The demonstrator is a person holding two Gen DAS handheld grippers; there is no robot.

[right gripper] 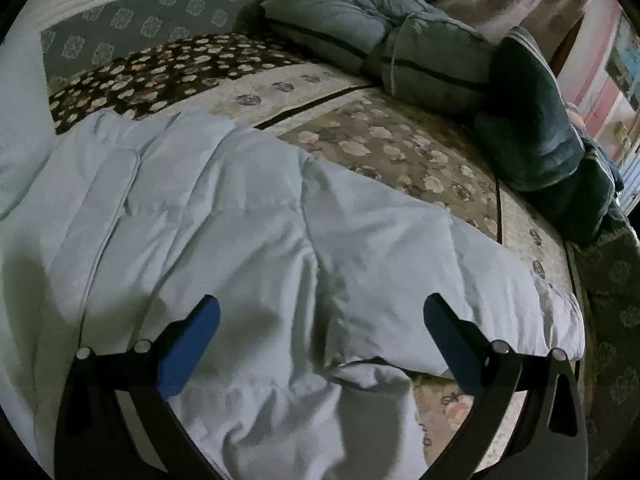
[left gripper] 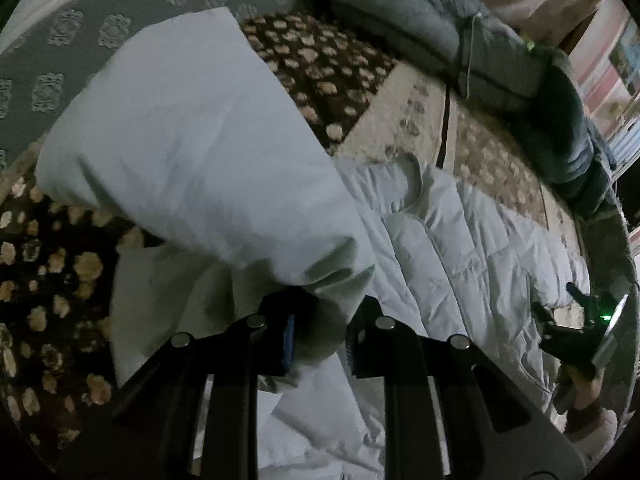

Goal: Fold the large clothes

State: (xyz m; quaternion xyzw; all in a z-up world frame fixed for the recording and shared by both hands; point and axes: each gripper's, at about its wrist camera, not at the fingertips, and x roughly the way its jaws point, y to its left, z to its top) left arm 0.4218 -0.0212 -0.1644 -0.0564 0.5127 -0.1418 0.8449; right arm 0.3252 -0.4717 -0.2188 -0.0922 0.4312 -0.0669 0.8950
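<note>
A large white quilted jacket (right gripper: 248, 216) lies spread on a floral bedspread (right gripper: 400, 148). My left gripper (left gripper: 320, 332) is shut on the cuff of the jacket's sleeve (left gripper: 192, 148), which is lifted and stretches up and away to the left. The jacket's body (left gripper: 460, 236) lies to the right of it, collar toward the far side. My right gripper (right gripper: 320, 336) is open and empty, hovering just above the jacket's lower part; it also shows in the left wrist view (left gripper: 580, 320) at the far right edge.
A grey folded quilt (right gripper: 380, 32) and a dark green bundle (right gripper: 540, 128) lie at the back and right of the bed. A grey patterned headboard (right gripper: 140, 28) stands at the far left. The bed's edge runs along the right (right gripper: 576, 280).
</note>
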